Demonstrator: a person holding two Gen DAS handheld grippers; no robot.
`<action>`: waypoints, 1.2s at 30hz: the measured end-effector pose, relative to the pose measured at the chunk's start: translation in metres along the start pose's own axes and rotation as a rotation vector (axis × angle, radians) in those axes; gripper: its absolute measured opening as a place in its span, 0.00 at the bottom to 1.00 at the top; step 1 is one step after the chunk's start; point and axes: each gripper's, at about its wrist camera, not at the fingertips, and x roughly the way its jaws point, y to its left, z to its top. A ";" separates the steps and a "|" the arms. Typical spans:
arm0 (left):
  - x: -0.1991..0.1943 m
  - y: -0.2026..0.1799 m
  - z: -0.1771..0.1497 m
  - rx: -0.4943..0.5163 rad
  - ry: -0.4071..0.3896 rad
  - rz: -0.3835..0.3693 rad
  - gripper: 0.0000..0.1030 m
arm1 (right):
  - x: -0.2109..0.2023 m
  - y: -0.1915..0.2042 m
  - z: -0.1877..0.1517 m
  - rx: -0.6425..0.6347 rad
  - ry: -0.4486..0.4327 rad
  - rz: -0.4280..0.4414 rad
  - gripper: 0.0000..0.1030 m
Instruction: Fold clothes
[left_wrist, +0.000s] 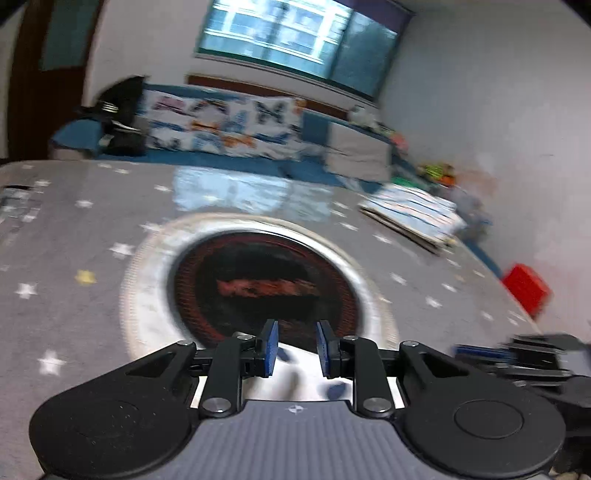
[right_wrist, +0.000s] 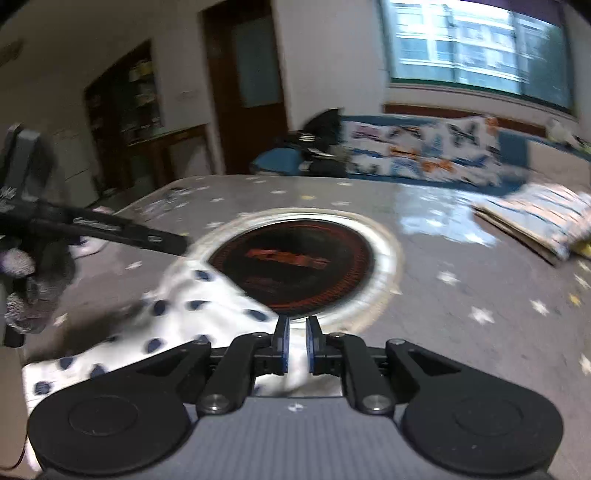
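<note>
On the grey star-patterned tabletop (right_wrist: 461, 295), a white garment with dark blue dots (right_wrist: 177, 314) lies at the near edge of the round black-and-red inset burner (right_wrist: 295, 262). The right gripper (right_wrist: 296, 345) pinches a fold of this cloth between nearly closed blue pads. The left gripper (left_wrist: 296, 349) stands parted, with the cloth lying between and beneath its pads; whether they grip it I cannot tell.
</note>
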 end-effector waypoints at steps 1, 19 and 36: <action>0.005 -0.004 -0.004 0.007 0.026 -0.019 0.24 | 0.003 0.008 0.000 -0.032 0.005 0.010 0.10; 0.036 0.006 -0.028 -0.030 0.142 0.006 0.18 | 0.016 0.041 -0.035 -0.261 0.167 -0.072 0.10; 0.003 0.005 -0.057 -0.005 0.166 -0.014 0.18 | 0.009 0.056 -0.036 -0.256 0.179 0.061 0.14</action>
